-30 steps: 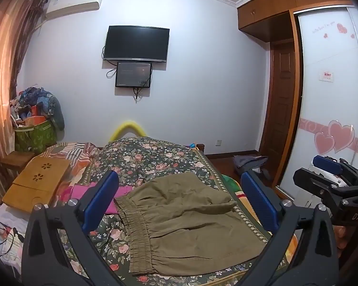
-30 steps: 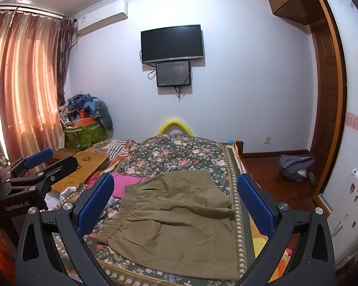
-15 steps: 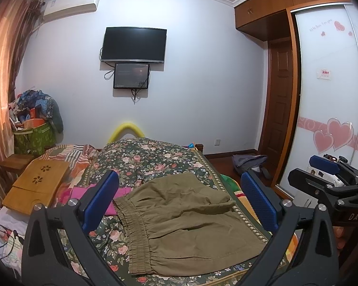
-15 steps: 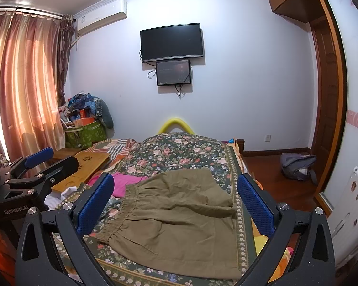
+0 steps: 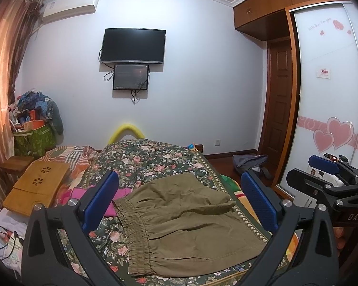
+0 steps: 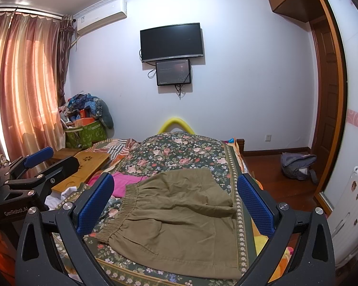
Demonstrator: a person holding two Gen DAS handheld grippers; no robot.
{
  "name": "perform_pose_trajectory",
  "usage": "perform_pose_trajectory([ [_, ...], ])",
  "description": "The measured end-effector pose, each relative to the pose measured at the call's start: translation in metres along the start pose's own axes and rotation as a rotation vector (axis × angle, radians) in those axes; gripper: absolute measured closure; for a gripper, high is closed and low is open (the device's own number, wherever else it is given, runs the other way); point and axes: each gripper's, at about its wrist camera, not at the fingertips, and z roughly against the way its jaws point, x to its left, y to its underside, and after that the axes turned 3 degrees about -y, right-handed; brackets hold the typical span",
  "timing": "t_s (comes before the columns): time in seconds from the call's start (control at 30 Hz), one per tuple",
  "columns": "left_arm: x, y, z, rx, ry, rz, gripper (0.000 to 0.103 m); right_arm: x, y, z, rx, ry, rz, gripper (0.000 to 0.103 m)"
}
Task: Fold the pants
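Olive-green cotton pants [image 5: 186,224] with a gathered elastic waistband lie on the floral dark-green bedspread [image 5: 155,159], waistband toward the left, one leg doubled over the other so the cloth already sits in two layers with a soft ridge across the middle. Beside the waistband a bright pink garment [image 5: 88,197] lies just touching or just short of it; I cannot tell which. Both tools hover above the near edge of the bed: the left gripper [image 5: 179,202] and the right gripper [image 6: 174,202] each have their blue-padded jaws spread wide, holding nothing. Judging from this, the next fold risks pinching only the top layer, so the lower leg drags and skews. A grab near the waistband could also snag the pink garment.
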Motion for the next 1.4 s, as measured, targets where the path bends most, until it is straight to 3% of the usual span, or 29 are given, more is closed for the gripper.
perform_pose_trajectory([
  [1.4,0.0035,-0.0036,-0.0055,0.012,0.003,-0.004,0.000,-0.0062,0.0007,-0.0002,0.003,0.008,-0.009,0.000],
])
